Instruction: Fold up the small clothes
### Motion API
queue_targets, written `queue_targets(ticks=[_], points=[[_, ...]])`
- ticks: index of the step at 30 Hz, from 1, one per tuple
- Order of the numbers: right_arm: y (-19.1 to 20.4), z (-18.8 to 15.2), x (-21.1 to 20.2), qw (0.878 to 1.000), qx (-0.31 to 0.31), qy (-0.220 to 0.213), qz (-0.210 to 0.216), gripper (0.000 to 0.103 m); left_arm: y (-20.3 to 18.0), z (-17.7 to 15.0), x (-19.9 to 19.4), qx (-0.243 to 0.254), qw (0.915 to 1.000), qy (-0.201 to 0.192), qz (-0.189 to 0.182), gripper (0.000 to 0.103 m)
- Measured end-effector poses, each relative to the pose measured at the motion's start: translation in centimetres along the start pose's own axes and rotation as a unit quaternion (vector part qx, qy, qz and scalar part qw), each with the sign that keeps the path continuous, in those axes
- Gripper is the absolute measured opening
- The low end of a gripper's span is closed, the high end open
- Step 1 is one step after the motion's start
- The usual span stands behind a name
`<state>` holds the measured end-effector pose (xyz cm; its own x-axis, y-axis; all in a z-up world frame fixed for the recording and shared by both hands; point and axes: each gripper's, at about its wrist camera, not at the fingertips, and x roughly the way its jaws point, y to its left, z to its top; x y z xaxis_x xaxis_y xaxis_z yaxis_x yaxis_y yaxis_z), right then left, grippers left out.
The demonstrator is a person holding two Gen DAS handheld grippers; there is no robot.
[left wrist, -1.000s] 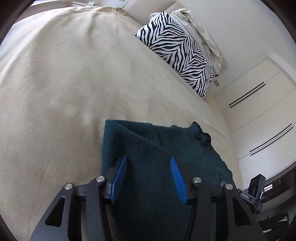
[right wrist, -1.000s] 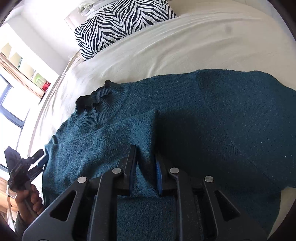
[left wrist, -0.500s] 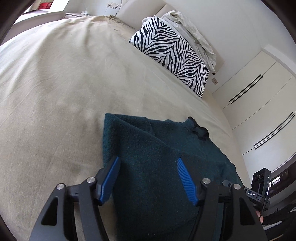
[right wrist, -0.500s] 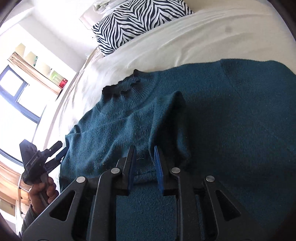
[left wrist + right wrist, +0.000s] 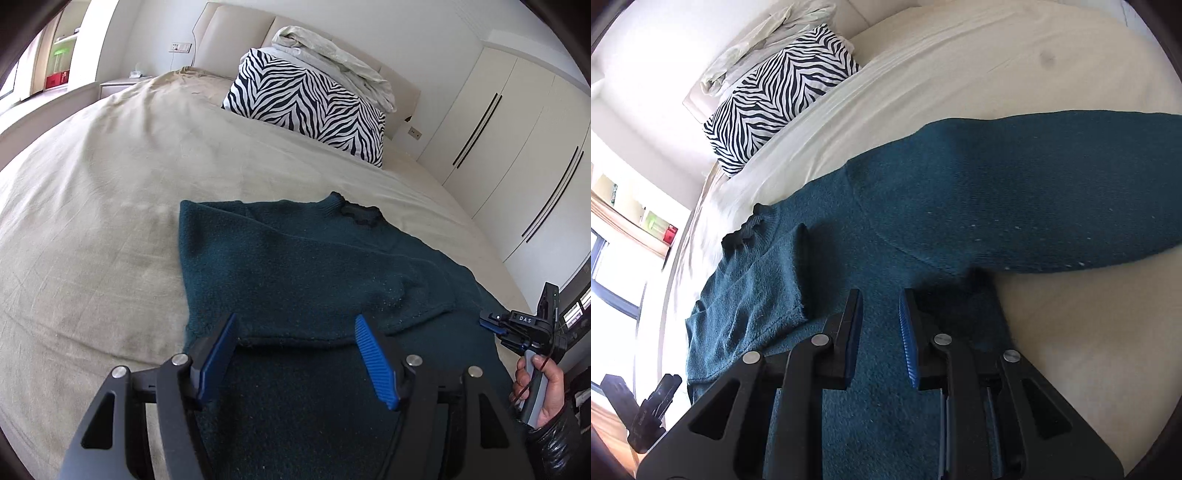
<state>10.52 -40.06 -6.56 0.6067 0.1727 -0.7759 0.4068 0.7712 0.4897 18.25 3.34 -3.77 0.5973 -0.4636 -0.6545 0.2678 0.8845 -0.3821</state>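
A dark teal knit sweater (image 5: 295, 266) lies flat on the beige bed (image 5: 92, 221), collar (image 5: 360, 214) toward the pillows. One sleeve is folded across the body (image 5: 757, 288). The other sleeve (image 5: 1052, 206) lies stretched out to the right. My left gripper (image 5: 293, 328) is open and empty, above the folded sleeve's cuff edge. My right gripper (image 5: 881, 310) is open and empty, above the sweater's body near the armpit of the stretched sleeve. The right gripper also shows at the right edge of the left wrist view (image 5: 491, 325), and the left one at the lower left of the right wrist view (image 5: 665, 387).
A zebra-striped pillow (image 5: 310, 107) leans at the headboard with a crumpled pale sheet (image 5: 332, 62) on top. White wardrobe doors (image 5: 517, 147) stand to the right of the bed. A window with shelves (image 5: 624, 240) is on the other side.
My right gripper let go of the folded sleeve, opened, and moved right toward the stretched sleeve. My left gripper drew back and opened wider.
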Motion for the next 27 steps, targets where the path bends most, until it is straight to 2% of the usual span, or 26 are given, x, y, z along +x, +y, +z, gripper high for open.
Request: queue_targets(ticks=[2,3,4,6,8,12,14,19,20,21,22,25,27], points=[[-3.2,0.0,-2.7,0.999,0.035,-0.029,-0.003,0.024,-1.8,-0.6,0.4,0.003,0.9997,0.007,-0.021,0.071],[-5.1,0.2,-3.9,0.997,0.060,-0.044,-0.006,0.033,-2.5,-0.9,0.7,0.000,0.9995,0.013,-0.030,0.072],[-7.3,0.3,-5.3,0.994,0.089,-0.059,-0.008,0.057,-3.2,-1.2,1.2,-0.004,0.9990,0.020,-0.040,0.072],[-11.8,0.6,-8.1,0.984,0.150,-0.098,-0.007,0.074,-4.1,-1.9,2.1,-0.017,0.9980,0.030,-0.053,0.072],[-16.3,1.1,-9.9,0.974,0.198,-0.113,-0.008,0.074,-4.9,-2.5,3.1,-0.032,0.9966,0.041,-0.064,0.073],[-23.9,2.3,-11.6,0.947,0.289,-0.136,0.044,0.069,-5.7,-3.7,5.0,-0.046,0.9943,0.064,-0.071,0.073],[-26.2,3.4,-12.3,0.938,0.309,-0.151,0.047,0.068,-5.7,-4.4,5.8,-0.046,0.9938,0.073,-0.070,0.073],[-30.9,6.2,-11.9,0.916,0.354,-0.177,0.058,0.066,-5.3,-5.2,6.1,-0.045,0.9935,0.055,-0.089,0.080],[-31.2,6.9,-11.8,0.918,0.350,-0.179,0.048,0.063,-5.4,-5.3,6.1,-0.042,0.9936,0.052,-0.090,0.082],[-31.3,7.5,-11.7,0.923,0.341,-0.176,0.034,0.052,-5.6,-5.4,6.1,-0.037,0.9940,0.050,-0.090,0.082],[-31.2,8.1,-11.6,0.928,0.331,-0.171,0.023,0.034,-5.6,-5.5,6.0,-0.033,0.9942,0.050,-0.090,0.084],[-30.2,9.6,-11.4,0.941,0.300,-0.155,-0.010,0.011,-5.6,-5.4,6.1,-0.033,0.9939,0.049,-0.093,0.085],[-27.4,10.3,-11.9,0.953,0.254,-0.165,-0.026,0.009,-5.4,-5.4,6.0,-0.038,0.9933,0.046,-0.099,0.085]])
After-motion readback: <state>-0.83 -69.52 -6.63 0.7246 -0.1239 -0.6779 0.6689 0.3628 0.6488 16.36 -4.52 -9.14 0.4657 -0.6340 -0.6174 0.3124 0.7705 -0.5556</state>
